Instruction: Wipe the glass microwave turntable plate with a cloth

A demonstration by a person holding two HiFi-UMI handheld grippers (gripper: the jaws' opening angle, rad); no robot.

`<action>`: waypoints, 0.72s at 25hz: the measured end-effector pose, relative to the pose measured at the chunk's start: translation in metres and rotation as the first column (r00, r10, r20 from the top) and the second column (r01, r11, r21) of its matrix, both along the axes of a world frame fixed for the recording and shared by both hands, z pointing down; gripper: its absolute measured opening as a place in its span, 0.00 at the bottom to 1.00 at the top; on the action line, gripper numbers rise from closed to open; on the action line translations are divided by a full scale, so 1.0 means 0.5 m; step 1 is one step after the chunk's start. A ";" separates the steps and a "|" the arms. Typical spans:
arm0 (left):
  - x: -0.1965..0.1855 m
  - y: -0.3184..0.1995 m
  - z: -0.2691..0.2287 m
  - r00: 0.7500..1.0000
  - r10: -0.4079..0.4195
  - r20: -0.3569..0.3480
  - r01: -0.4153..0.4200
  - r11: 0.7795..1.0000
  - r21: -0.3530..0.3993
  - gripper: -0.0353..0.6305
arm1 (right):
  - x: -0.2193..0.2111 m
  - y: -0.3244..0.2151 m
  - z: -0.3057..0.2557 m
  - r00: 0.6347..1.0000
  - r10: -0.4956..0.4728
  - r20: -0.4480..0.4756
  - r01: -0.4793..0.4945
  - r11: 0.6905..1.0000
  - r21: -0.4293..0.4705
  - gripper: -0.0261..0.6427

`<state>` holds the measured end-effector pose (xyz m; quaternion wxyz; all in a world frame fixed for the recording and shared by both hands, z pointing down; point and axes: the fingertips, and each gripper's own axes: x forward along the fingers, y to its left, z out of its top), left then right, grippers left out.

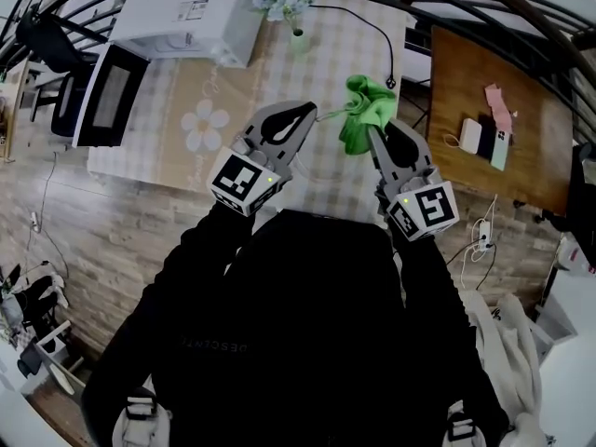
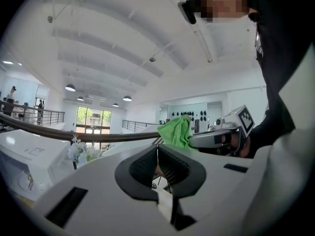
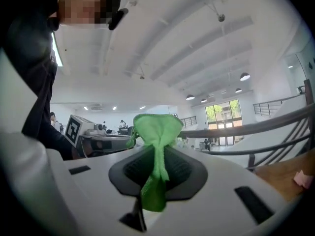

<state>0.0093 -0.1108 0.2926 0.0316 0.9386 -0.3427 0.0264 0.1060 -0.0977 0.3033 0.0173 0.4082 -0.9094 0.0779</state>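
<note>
My right gripper (image 1: 371, 130) is shut on a bright green cloth (image 1: 363, 112), which bunches above its fingertips. In the right gripper view the cloth (image 3: 156, 146) hangs out of the closed jaws. My left gripper (image 1: 312, 112) is raised beside it, its jaws drawn to a narrow slit (image 2: 158, 156). Both grippers tilt upward over the chequered table (image 1: 354, 45). A thin pale line runs from the left tip towards the cloth. I cannot tell whether it is the glass plate's rim, and I make out no plate elsewhere.
A white microwave (image 1: 186, 12) stands at the table's back left with its dark door (image 1: 110, 96) swung open. A vase of pale flowers (image 1: 284, 3) and a black cable (image 1: 372, 35) lie behind the grippers. A wooden side table (image 1: 484, 91) stands right.
</note>
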 end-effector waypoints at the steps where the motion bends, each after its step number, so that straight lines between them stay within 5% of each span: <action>1: 0.003 -0.001 -0.019 1.000 0.002 -0.009 -0.002 1.000 0.007 0.09 | 0.000 -0.001 -0.022 1.000 0.000 0.001 0.000 1.000 0.025 0.14; 8: 0.028 0.006 -0.136 0.998 0.040 -0.053 -0.036 0.996 0.082 0.09 | 0.006 0.001 -0.134 1.000 0.010 -0.021 -0.007 0.987 0.158 0.14; 18: 0.057 0.027 -0.174 0.996 0.084 -0.031 -0.080 0.988 0.130 0.09 | 0.026 0.016 -0.177 0.999 0.049 -0.021 -0.044 0.978 0.205 0.14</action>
